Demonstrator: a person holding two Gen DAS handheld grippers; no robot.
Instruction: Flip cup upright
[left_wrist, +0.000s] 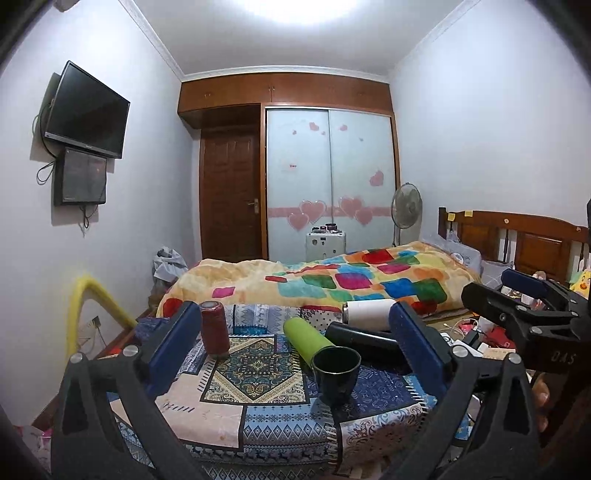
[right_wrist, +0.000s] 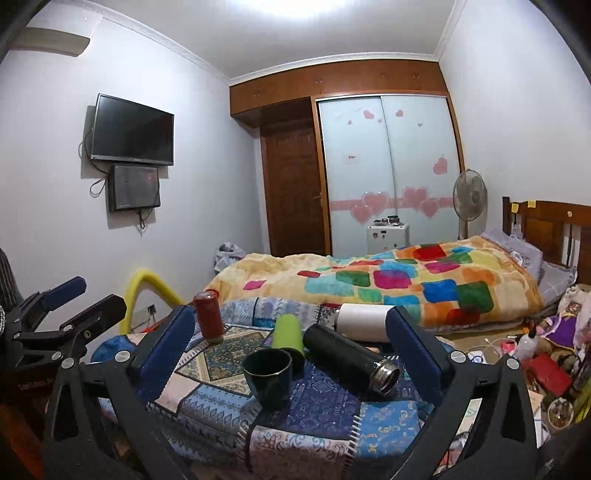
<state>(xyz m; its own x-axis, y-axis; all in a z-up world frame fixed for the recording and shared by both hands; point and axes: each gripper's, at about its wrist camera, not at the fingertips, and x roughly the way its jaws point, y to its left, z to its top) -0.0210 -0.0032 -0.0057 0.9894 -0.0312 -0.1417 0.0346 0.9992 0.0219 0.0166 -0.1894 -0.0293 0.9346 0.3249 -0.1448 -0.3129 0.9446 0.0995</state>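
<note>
Hand-held grippers (left_wrist: 295, 343) (right_wrist: 291, 339) spread above cup (left_wrist: 335, 374).

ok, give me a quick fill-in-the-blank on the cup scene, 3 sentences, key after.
1. The dark cup stands with its opening facing ____.
2. The only bottle standing on end is the ____ one.
3. The black bottle lies on its ____.
Both the left gripper and the right gripper are open, holding nothing.

Missing words: up; red; side
</note>
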